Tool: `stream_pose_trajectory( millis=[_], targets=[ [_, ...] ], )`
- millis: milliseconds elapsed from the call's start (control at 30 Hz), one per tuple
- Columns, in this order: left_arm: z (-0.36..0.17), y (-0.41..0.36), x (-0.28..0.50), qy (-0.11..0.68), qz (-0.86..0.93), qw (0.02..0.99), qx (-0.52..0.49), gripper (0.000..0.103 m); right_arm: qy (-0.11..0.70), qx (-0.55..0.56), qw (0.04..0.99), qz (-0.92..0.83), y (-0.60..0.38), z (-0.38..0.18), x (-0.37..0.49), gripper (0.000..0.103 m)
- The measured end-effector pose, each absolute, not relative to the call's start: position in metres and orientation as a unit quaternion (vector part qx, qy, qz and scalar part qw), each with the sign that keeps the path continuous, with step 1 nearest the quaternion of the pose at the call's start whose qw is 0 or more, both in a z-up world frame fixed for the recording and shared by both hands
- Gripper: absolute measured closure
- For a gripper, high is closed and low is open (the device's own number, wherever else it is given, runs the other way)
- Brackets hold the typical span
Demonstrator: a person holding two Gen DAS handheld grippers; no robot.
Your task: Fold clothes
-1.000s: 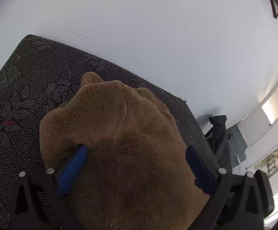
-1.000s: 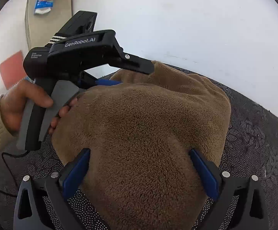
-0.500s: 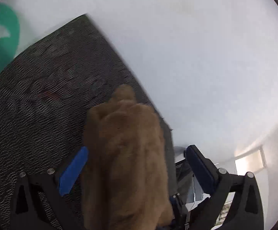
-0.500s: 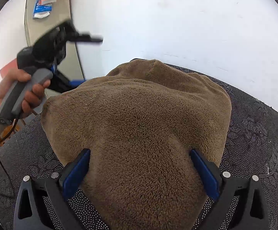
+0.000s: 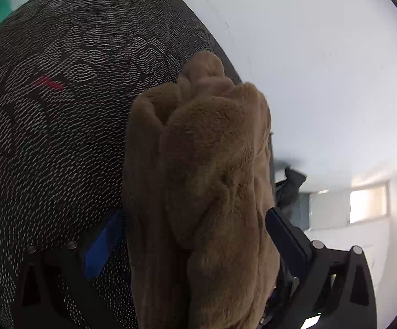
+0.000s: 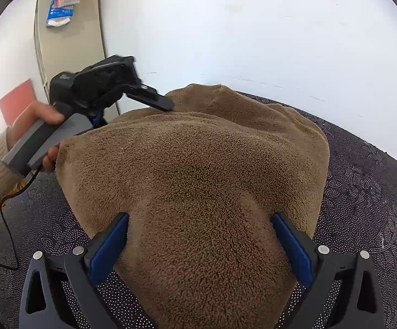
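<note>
Brown fleece garment [image 6: 198, 181] sits bunched on the dark dotted-pattern table cover [image 6: 368, 192], against the white wall [image 6: 253, 27]. Right gripper [image 6: 200, 244]: jaws wide, fleece filling the gap between the blue pads. Left gripper [image 5: 195, 235]: jaws also spread, a fold of fleece between them; a hand [image 6: 34, 126] grips its grey handle at the garment's left edge.
</note>
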State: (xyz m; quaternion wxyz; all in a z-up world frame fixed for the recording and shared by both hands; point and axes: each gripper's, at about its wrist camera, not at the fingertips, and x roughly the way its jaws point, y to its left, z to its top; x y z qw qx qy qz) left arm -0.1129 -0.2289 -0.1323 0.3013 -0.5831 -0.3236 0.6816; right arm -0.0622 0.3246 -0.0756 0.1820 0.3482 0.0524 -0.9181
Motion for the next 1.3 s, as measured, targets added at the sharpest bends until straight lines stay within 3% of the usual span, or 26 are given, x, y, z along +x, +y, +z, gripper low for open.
stream_pose_trajectory(
  millis=[167, 433, 633, 900, 1133, 1300],
  targets=[
    [-0.139, -0.215, -0.128, -0.349, 0.629, 0.317, -0.618, 0.000, 0.050, 0.348, 0.183, -0.918, 0.322, -0.074, -0.059, 0.001],
    [-0.131, -0.198, -0.133, -0.295, 0.629, 0.340, -0.633, 0.001, 0.032, 0.343, 0.197, -0.918, 0.326, -0.073, -0.058, 0.001],
    [-0.129, -0.193, -0.137, -0.293, 0.624, 0.341, -0.639, 0.000, -0.119, 0.317, 0.232, -0.912, 0.383, -0.039, -0.061, 0.001],
    [-0.132, -0.196, -0.143, -0.329, 0.606, 0.344, -0.638, 0.000, -0.319, 0.446, 0.111, -0.829, 0.470, -0.078, -0.141, 0.001],
    [-0.133, -0.192, -0.150, -0.339, 0.592, 0.343, -0.645, 0.000, -0.398, 0.495, 0.123, -0.762, 0.467, -0.110, -0.177, 0.001],
    [-0.122, -0.187, -0.148, -0.323, 0.593, 0.344, -0.653, 0.000, -0.387, 0.507, 0.135, -0.758, 0.447, -0.111, -0.187, 0.000]
  ],
)
